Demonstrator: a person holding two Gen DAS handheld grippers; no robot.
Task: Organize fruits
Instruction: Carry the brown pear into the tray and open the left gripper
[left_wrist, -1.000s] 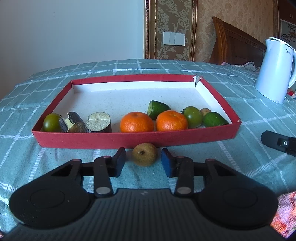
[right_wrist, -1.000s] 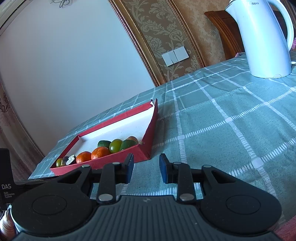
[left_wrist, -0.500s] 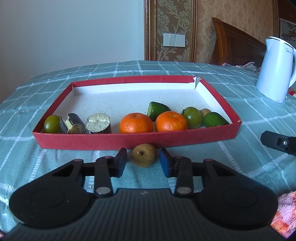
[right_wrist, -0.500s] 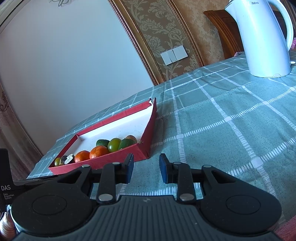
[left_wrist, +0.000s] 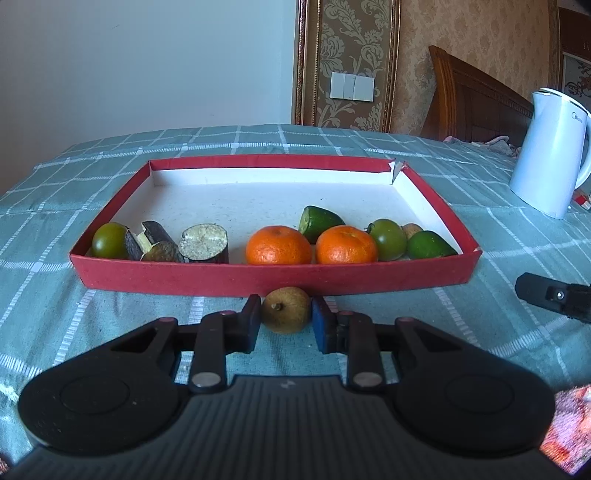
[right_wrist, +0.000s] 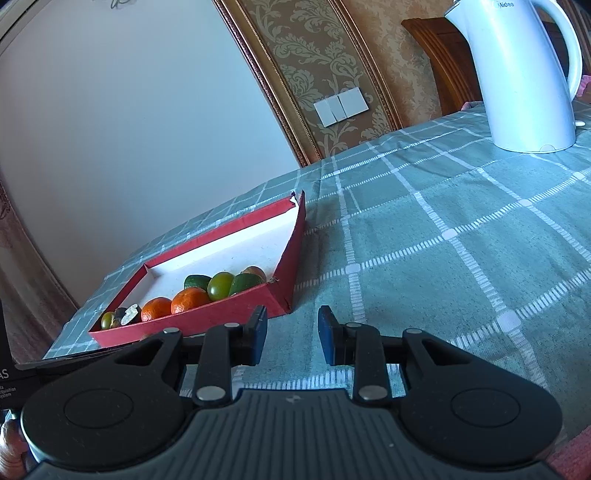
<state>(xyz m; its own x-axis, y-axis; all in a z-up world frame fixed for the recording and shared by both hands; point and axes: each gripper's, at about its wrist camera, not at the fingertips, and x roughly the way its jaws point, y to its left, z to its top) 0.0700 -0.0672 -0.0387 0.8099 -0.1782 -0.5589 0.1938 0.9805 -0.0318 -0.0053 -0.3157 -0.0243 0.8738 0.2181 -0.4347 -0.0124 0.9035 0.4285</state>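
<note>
Jaws of our left gripper (left_wrist: 286, 323) have narrowed around the brown fruit (left_wrist: 286, 309) outside the red tray (left_wrist: 273, 277), nearly touching it; our right gripper (right_wrist: 292, 334) stays apart, empty.

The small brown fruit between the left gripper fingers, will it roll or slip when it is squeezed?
The small brown fruit looks round, so it may roll on the tablecloth. Its skin seems matte, so probably not slippery. The left gripper flanks it closely.
</note>
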